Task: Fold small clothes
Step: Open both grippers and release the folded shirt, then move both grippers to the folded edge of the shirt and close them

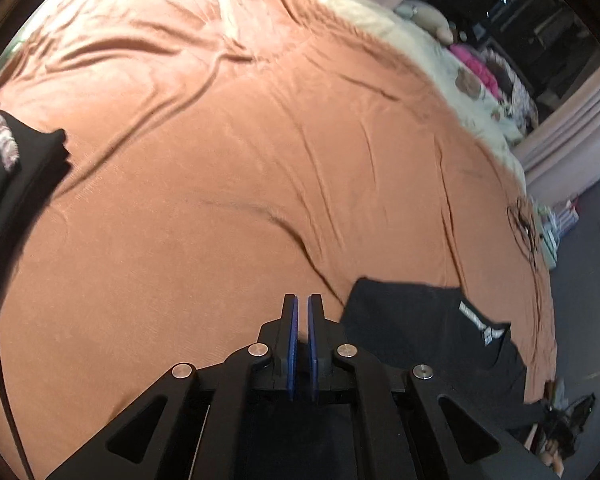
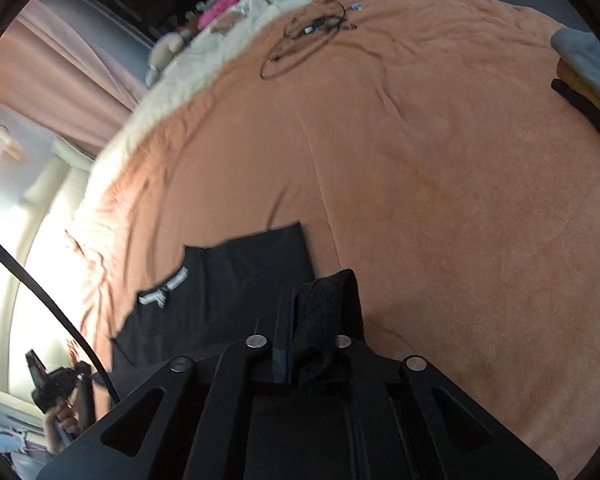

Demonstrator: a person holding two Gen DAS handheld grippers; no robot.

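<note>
Where the black garment (image 1: 432, 332) lies flat near the bed's near edge, the orange blanket (image 1: 260, 160) stretches wide and bare beyond it. Its white label (image 1: 480, 320) carries print too blurred to read. The left gripper (image 1: 302, 308) hovers just beside the garment, its blue pads nearly together with nothing between them. Only the right wrist view shows the right gripper (image 2: 312, 292) clenched on a black knitted piece (image 2: 324, 312), and a coiled cable (image 2: 304, 40) near the far edge.
</note>
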